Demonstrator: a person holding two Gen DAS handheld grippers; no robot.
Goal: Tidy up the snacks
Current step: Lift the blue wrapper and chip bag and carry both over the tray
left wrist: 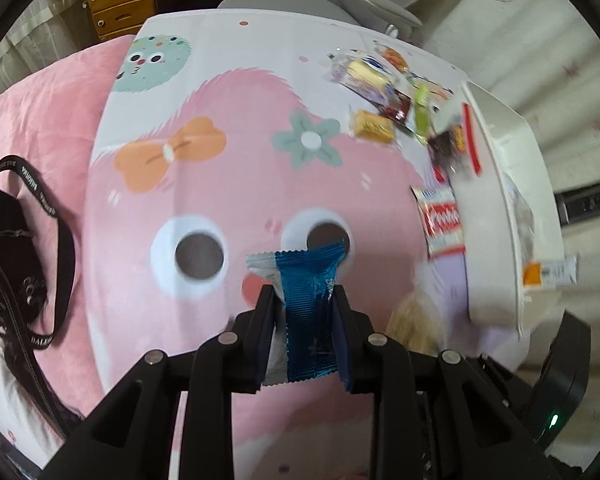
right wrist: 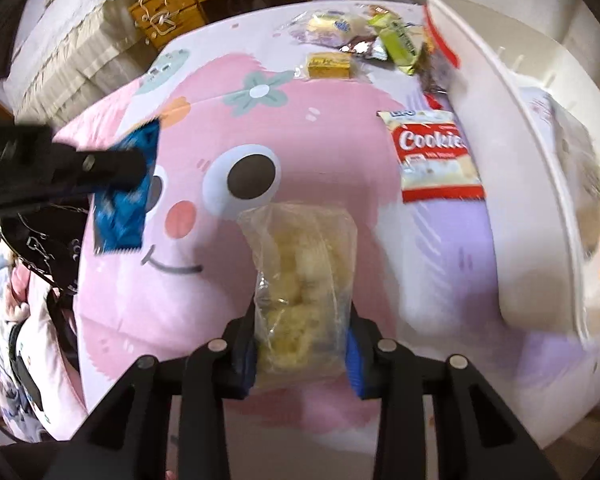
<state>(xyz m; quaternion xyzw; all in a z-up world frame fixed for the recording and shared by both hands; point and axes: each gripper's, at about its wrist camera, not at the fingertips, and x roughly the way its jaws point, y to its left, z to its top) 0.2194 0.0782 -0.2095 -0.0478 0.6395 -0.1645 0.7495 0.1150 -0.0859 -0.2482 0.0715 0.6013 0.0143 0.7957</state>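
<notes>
Two snack packets were being carried above a table covered by a pink cartoon-face cloth (left wrist: 172, 184). In the left wrist view, the left gripper (left wrist: 304, 300) was seen at bottom centre with its jaws pressed against a blue foil packet (left wrist: 310, 300), which was held upright by its lower half so that the top stood free above the fingers. In the right wrist view, the right gripper (right wrist: 302, 336) was seen at bottom centre, pinching a clear bag of pale yellow snacks (right wrist: 300, 280) by its lower end; the blue pads were pressed into the bag's sides. Both packets appeared to be held this way for lifting and dropping into a container (a judgement, not something shown).

A white bin (right wrist: 500, 152) filled the right edge of both views, its wall curving from the top to the lower right. Blurred wrapped items and an orange-labelled packet (left wrist: 548, 274) could be made out inside it.

Still loose on the cloth were a red-and-white Cookie packet (right wrist: 436, 156), just beside the bin at centre right, and a cluster of small wrapped snacks (right wrist: 364, 36) at the upper right. A black strapped bag (left wrist: 16, 248) lay at the left edge.
</notes>
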